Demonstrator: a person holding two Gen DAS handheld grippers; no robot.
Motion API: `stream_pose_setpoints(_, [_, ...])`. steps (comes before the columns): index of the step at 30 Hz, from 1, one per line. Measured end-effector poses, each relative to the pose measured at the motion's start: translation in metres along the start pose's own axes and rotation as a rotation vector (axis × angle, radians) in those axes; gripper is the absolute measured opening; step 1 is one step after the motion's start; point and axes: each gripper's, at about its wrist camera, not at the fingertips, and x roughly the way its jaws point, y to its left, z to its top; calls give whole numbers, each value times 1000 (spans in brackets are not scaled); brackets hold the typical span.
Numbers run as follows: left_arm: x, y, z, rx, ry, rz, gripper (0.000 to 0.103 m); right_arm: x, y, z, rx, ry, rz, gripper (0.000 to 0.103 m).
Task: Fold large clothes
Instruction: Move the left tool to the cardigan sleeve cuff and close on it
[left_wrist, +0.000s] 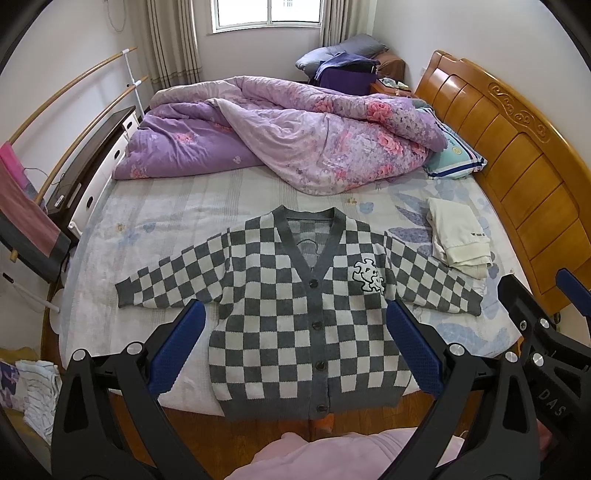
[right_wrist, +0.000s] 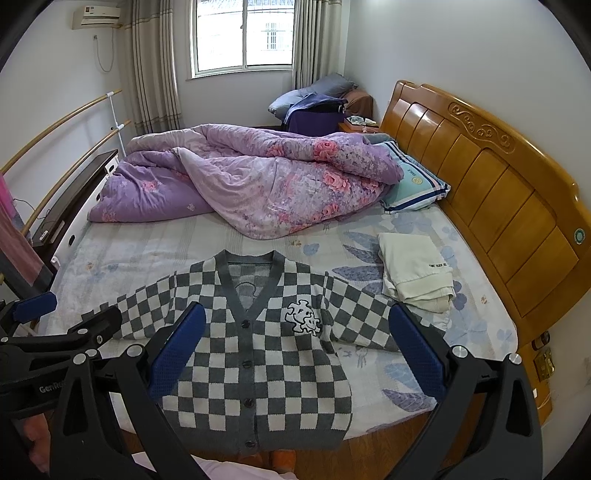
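A grey and white checkered cardigan (left_wrist: 295, 306) lies flat and face up on the bed, buttoned, both sleeves spread out, hem hanging over the front edge. It also shows in the right wrist view (right_wrist: 255, 354). My left gripper (left_wrist: 295, 314) is open and empty, held above the cardigan's body. My right gripper (right_wrist: 297, 325) is open and empty, above the cardigan's right half. The right gripper shows at the right edge of the left wrist view (left_wrist: 535, 314); the left gripper shows at the left of the right wrist view (right_wrist: 62, 317).
A folded cream garment (left_wrist: 458, 236) lies on the bed right of the cardigan. A crumpled purple floral quilt (left_wrist: 295, 136) and a pillow (left_wrist: 454, 155) fill the far half. The wooden headboard (left_wrist: 517, 147) runs along the right. A dark cabinet (left_wrist: 92, 158) stands left.
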Motion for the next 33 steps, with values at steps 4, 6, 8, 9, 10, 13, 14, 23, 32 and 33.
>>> stream_pose_setpoints(4, [-2,6,-17,-20,4,4,98,0,4,-6,-9,-2,17,96])
stream_pose_setpoints(6, [1,10,-22,-31,5,11,98,0,5,-8,-23,-16,31,96])
stream_pose_setpoints(8, [2,15,-33,-49,22,19,98,4,5,-12,-24,-3,88,96])
stream_pose_setpoints(9, [5,16,-28,-60,34,20,98,6,5,-8,-22,9,115,96])
stream_pose_setpoints(10, [9,18,-25,-74,46,17,98,8,5,-8,-20,22,149,96])
stream_pose_setpoints(13, [3,24,-31,-116,54,22,98,10,8,-7,-31,41,209,96])
stream_pose_setpoints(14, [2,25,-32,-126,54,27,98,9,9,-10,-40,42,234,96])
stream_pose_setpoints(23, [-5,47,-50,-247,68,116,98,30,28,3,-77,46,441,96])
stream_pose_setpoints(32, [-4,115,-63,-319,96,291,98,68,99,6,-249,135,466,95])
stream_pose_setpoints(33, [0,123,-63,-323,106,301,98,73,105,5,-256,145,465,95])
